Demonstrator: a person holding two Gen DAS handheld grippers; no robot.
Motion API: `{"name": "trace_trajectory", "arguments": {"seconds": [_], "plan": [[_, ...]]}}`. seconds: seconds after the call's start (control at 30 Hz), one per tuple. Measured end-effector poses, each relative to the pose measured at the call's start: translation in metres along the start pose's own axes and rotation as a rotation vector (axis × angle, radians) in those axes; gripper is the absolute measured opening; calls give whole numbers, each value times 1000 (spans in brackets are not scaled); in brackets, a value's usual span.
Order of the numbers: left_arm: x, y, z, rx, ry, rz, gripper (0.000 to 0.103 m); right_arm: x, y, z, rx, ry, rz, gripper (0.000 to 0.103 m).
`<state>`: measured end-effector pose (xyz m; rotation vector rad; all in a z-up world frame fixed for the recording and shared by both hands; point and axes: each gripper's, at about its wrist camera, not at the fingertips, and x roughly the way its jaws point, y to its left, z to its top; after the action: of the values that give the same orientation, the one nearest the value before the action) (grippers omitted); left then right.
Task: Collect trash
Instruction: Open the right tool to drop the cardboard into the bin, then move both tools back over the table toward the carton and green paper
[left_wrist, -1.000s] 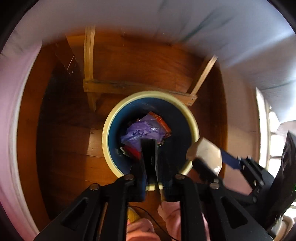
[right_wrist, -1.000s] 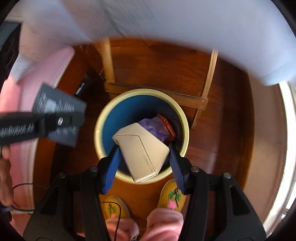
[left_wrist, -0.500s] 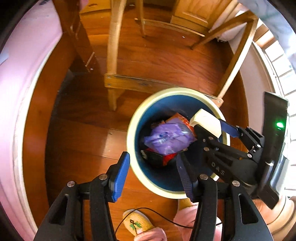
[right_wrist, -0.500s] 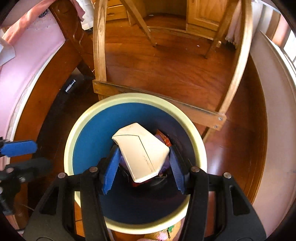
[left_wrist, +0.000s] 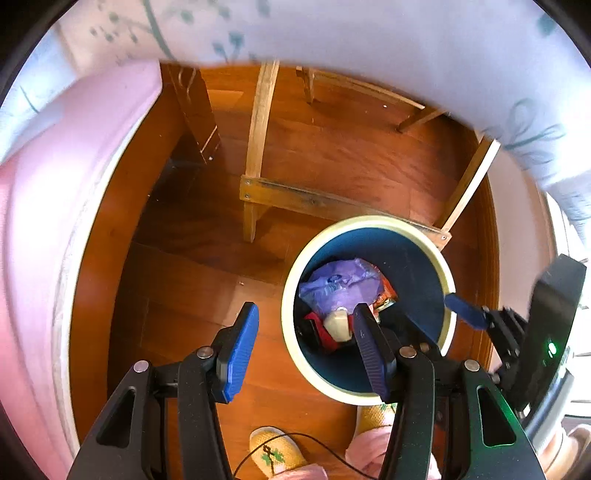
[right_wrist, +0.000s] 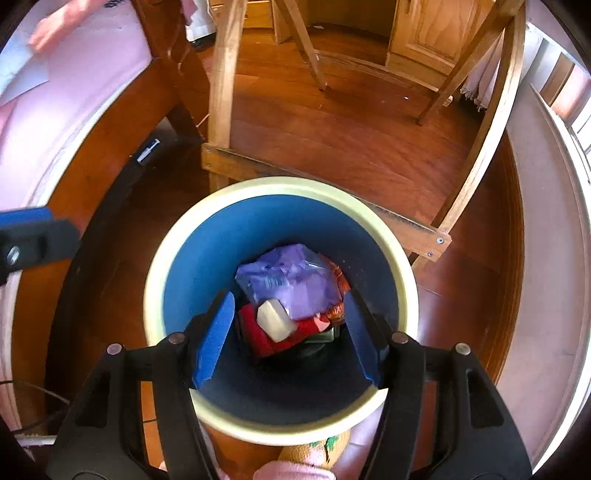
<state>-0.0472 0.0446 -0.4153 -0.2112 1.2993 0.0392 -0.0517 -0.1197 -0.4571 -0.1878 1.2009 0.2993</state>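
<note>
A blue bin with a cream rim (right_wrist: 280, 184) (left_wrist: 369, 220) stands on the wooden floor. It holds a purple bag (right_wrist: 291, 284) (left_wrist: 336, 284), a red packet (right_wrist: 258, 336), an orange wrapper (right_wrist: 338, 284) and a cream carton (right_wrist: 273, 319) (left_wrist: 338, 325) lying loose on top. My right gripper (right_wrist: 288, 314) hangs just over the bin mouth, its jaws opening. Its pads touch nothing, and the carton lies below them. My left gripper (left_wrist: 306, 321) is open and empty over the bin's left rim. One left fingertip (right_wrist: 26, 218) shows at the left edge of the right wrist view.
A wooden chair frame (left_wrist: 258, 147) (right_wrist: 221, 92) stands right behind the bin, its crossbar (right_wrist: 325, 199) touching the rim. A pink bed cover (left_wrist: 55, 221) runs along the left. A floral cloth (left_wrist: 332, 33) hangs above. A person's slippers (left_wrist: 277, 454) and a cable lie near the bin.
The right gripper sank over the bin and let go of the cream carton, which now lies inside. The left gripper opened and moved left of the bin.
</note>
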Motion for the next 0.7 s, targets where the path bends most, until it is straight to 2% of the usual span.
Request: {"name": "trace_trajectory", "arguments": {"seconds": [0.1,0.23,0.37,0.7], "plan": [[-19,-1,3,-5,-3,0,54,-36,2,-3,23,-7,10,58],[-65,-2,12,-5,-16,4,54,-95,5,3,61,-23,19,58],[-126,-7,24,7,-35,1,54,-157,8,18,86,-49,25,59],[-295,-28,56,85,-134,-35,54,-340,18,75,124,-198,7,59]]}}
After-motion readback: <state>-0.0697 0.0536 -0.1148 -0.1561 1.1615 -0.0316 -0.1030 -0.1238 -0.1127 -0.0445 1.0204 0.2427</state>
